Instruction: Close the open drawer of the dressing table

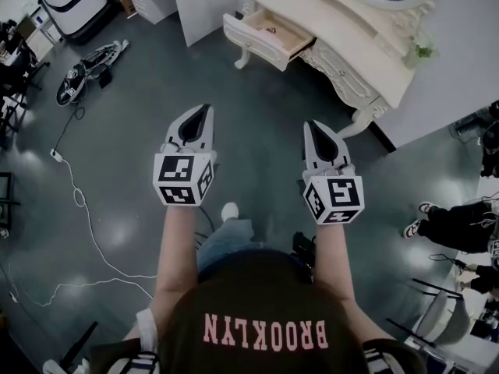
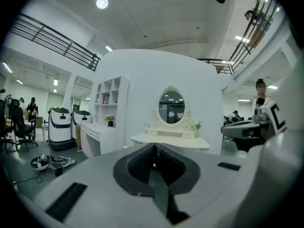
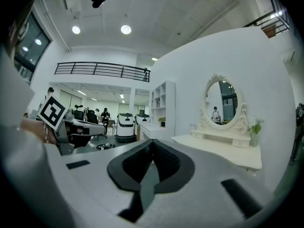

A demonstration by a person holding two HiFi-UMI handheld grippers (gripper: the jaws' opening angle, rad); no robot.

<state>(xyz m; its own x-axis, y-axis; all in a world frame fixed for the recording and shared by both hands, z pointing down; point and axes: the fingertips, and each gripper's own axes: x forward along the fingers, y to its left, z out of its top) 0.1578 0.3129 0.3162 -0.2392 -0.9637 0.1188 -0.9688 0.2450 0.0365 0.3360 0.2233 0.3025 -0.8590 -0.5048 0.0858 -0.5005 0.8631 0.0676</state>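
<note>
Cream dressing table with its drawer pulled out

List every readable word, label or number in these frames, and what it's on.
"BROOKLYN": pink letters on the person's dark shirt, upside down in the head view.
Left marker cube and right marker cube: square code patterns only, no letters.
Dark mark inside the open drawer: too small to read.
Nothing else is legible.
</note>
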